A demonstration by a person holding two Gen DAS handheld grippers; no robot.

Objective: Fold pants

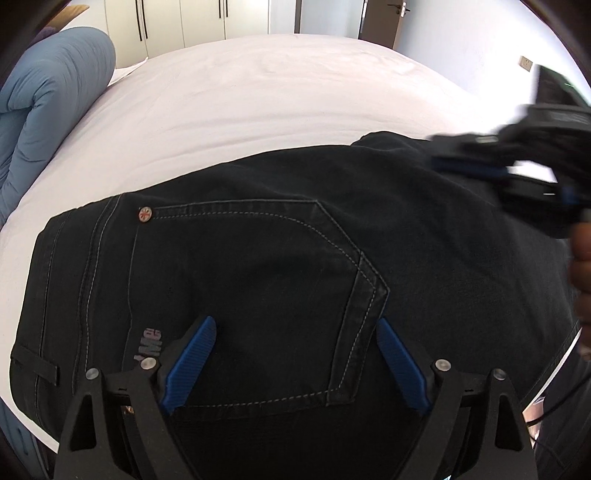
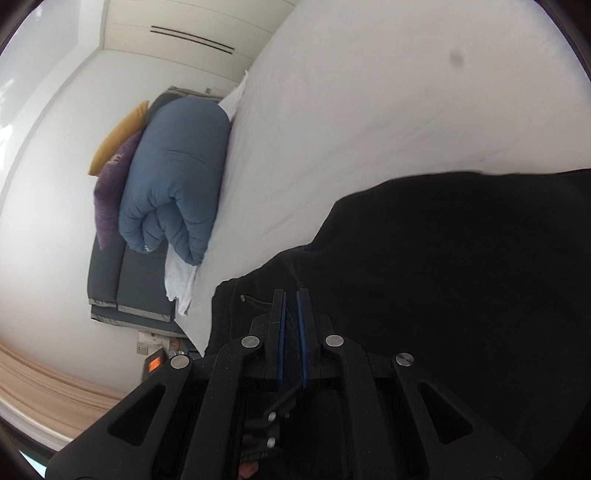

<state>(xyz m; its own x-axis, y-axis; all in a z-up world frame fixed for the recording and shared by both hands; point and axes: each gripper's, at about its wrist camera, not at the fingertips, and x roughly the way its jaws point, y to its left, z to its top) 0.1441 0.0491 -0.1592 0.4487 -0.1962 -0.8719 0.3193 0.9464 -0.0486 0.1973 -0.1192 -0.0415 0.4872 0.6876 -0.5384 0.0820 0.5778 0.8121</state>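
Black jeans (image 1: 258,258) lie on a white bed (image 1: 258,96), back pocket with grey stitching facing up and the waistband at the left. My left gripper (image 1: 295,328) is open just above the pocket, blue pads (image 1: 192,354) wide apart, holding nothing. My right gripper (image 2: 291,299) is tilted sideways over the dark cloth (image 2: 443,277), its pads (image 2: 302,332) nearly together; whether fabric is pinched between them is not clear. The right gripper also shows blurred at the right in the left wrist view (image 1: 436,155).
A rolled blue duvet (image 1: 48,107) lies at the bed's left end; it also shows in the right wrist view (image 2: 173,184), next to purple and yellow cushions (image 2: 110,184). White wardrobes (image 1: 184,22) and a door (image 1: 384,18) stand beyond the bed.
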